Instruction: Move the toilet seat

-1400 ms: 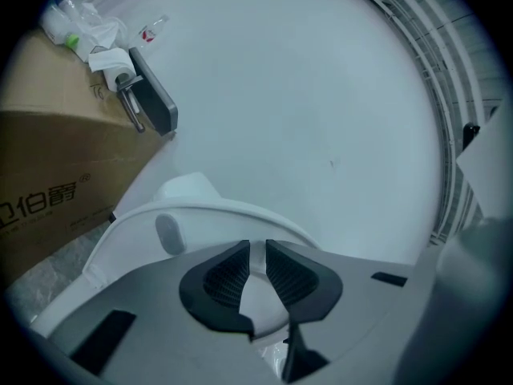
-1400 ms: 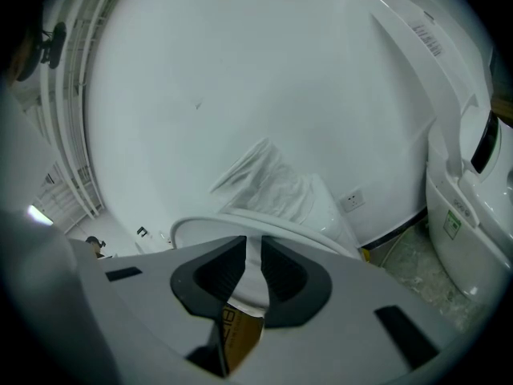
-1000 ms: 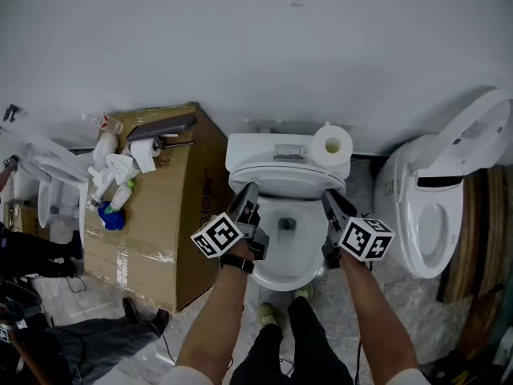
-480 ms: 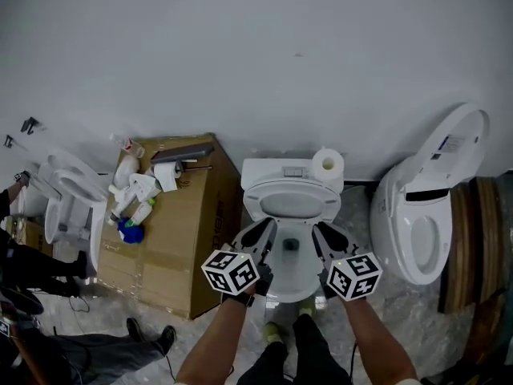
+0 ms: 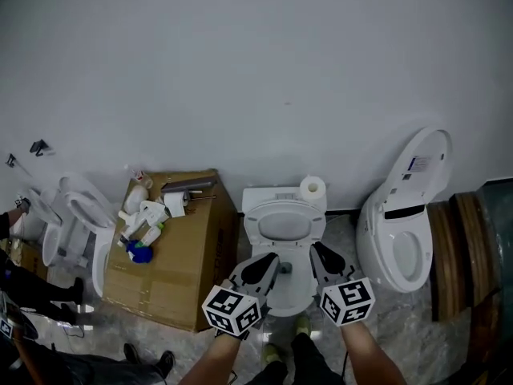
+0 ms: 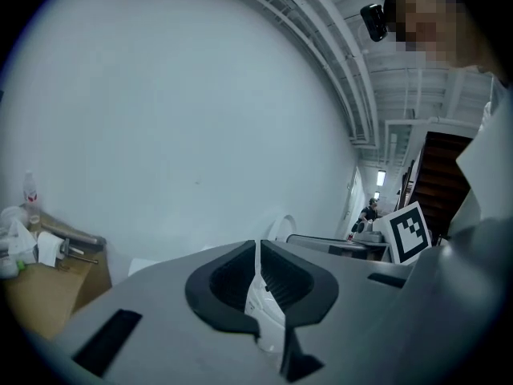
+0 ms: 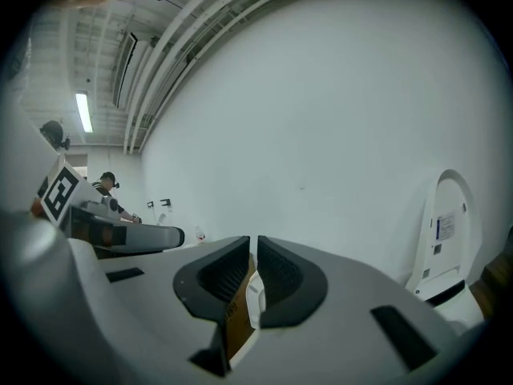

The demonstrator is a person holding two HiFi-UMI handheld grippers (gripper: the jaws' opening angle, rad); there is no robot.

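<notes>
The white toilet stands against the wall between my two grippers. Its seat is raised and leans on the tank, so the bowl below lies open. My left gripper hovers over the bowl's left rim, my right gripper over the right rim, and neither touches the toilet. In the left gripper view the left gripper has its jaws together with nothing held. In the right gripper view the right gripper is closing, a thin gap left, nothing between the pads.
A toilet roll sits on the tank. A cardboard box with bottles stands at the left. A second toilet with its lid up is at the right, and loose toilet seats lean at the far left.
The head view has risen and pulled back, so the toilet looks smaller. Both grippers have drawn back from the bowl's sides towards the person, and their jaws have narrowed.
</notes>
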